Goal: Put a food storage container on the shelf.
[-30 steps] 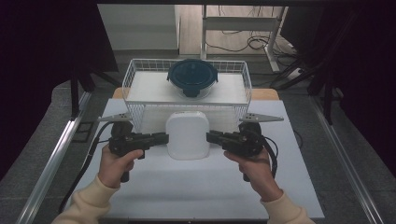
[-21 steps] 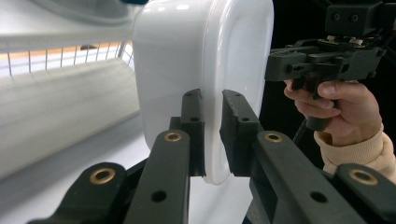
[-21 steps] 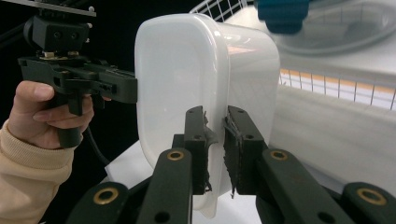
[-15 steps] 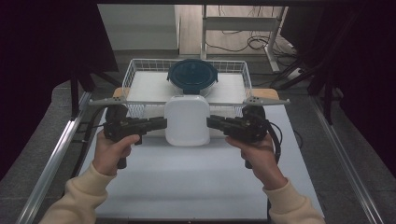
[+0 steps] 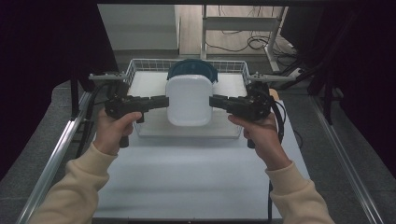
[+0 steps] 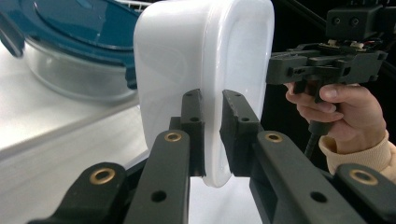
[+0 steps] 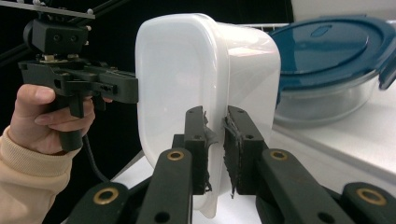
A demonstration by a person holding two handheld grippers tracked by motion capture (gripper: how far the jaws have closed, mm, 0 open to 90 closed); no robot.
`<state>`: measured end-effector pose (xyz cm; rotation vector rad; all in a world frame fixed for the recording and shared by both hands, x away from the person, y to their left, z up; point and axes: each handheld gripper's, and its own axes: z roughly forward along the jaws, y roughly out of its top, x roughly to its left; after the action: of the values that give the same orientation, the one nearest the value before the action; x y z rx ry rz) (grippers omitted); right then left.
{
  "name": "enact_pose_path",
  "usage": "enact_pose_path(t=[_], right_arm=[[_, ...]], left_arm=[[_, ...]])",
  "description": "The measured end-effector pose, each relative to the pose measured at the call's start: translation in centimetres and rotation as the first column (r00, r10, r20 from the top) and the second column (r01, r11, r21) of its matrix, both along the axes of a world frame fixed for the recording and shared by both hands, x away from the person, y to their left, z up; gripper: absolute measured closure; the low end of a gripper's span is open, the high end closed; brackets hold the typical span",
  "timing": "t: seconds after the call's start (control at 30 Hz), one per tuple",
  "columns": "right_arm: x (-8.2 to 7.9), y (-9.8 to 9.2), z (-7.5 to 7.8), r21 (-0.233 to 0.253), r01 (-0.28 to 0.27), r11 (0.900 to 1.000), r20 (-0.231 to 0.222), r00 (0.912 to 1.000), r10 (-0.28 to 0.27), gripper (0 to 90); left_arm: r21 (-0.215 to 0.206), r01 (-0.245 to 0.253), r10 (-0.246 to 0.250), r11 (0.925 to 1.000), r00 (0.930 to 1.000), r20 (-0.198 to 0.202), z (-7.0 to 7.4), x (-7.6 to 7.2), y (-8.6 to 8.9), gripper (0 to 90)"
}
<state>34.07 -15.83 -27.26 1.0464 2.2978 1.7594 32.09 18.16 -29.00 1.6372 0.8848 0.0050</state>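
White plastic container: held in the air over the near edge of a wire basket, rim clamped on either side by the left gripper and right gripper. Behind it, in the basket: glass bowl with blue lid. White table below.

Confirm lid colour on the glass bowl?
Dark blue lid, clearest in the right gripper view.

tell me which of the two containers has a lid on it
The round glass container in the wire basket: it wears a dark blue clip lid. The white plastic container, held between both hand-held grippers, has none.
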Motion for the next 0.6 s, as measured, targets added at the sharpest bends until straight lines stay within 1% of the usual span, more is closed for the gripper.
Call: enact_pose_path(t=[0.07,0.2,0.27,0.37,0.5,0.6], right_arm=[[0.4,0.1,0.4,0.001,0.000,1.000,0.002,1.0000,0.000,79.0],[1.3,0.4,1.5,0.000,-0.002,1.000,0.007,1.0000,0.002,79.0],[1.8,0.5,2.1,0.001,-0.003,1.000,0.007,1.0000,0.003,79.0],[2.7,0.6,3.0,-0.007,0.003,1.000,0.005,1.0000,-0.003,79.0],[3.9,0.7,4.2,0.001,0.003,1.000,-0.002,1.0000,-0.003,79.0],[4.7,0.7,4.8,0.004,0.004,1.000,-0.002,1.0000,-0.004,78.9]], left_arm=[[-0.013,0.001,-0.001,0.9999,1.0000,-0.001,0.4,0.4,0.2,80.1],[-0.020,0.005,-0.005,0.9998,1.0000,0.002,1.3,1.4,0.5,80.1],[-0.024,-0.001,0.001,0.9997,1.0000,0.003,1.7,2.0,0.5,80.1],[-0.031,0.001,-0.001,0.9995,1.0000,-0.003,2.5,2.9,0.6,80.1],[-0.044,0.010,-0.011,0.9990,0.9998,-0.017,3.6,4.5,0.9,80.1],[-0.043,0.017,-0.018,0.9989,0.9995,-0.027,4.3,5.4,0.9,80.0]])
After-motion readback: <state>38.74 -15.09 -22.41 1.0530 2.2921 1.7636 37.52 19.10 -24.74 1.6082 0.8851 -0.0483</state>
